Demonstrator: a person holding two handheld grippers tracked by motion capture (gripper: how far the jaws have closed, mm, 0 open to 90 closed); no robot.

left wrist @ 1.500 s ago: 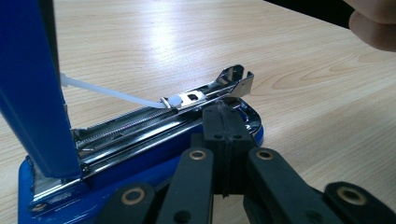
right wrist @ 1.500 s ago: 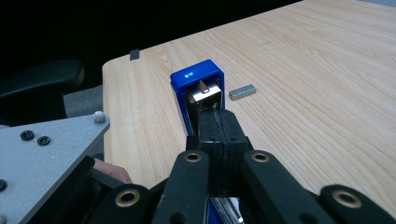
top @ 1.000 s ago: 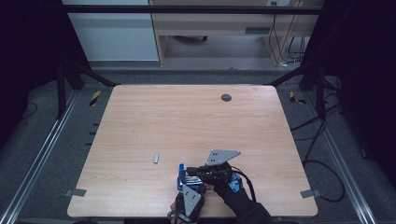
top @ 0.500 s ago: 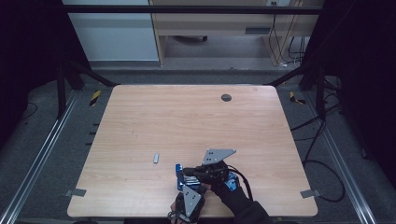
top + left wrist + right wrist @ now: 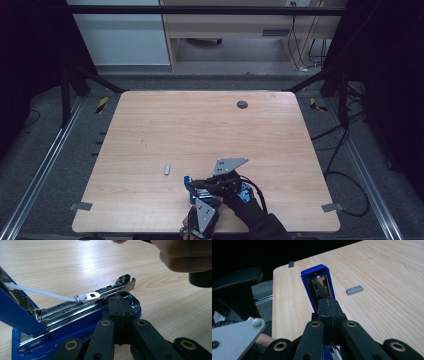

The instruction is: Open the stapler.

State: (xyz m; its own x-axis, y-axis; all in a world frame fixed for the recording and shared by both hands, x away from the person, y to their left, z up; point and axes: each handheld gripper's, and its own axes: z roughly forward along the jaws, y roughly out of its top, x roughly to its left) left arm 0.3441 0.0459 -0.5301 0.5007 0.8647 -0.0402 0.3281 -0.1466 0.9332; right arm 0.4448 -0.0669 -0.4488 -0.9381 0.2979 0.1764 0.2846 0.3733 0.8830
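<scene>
The staple strip (image 5: 167,169) lies loose on the table (image 5: 150,125), at ten o'clock from the blue stapler (image 5: 191,187). The left gripper (image 5: 119,315) clamps the stapler base. The right gripper (image 5: 329,315) has swung the lid further open, holding it clenched. The magazine (image 5: 100,295) is now exposed, probably for loading.

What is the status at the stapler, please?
Left hand-held gripper shut on stapler base. Right hand-held gripper shut on blue lid, swung open. Staple strip lies apart on table. Nothing blocking.
</scene>
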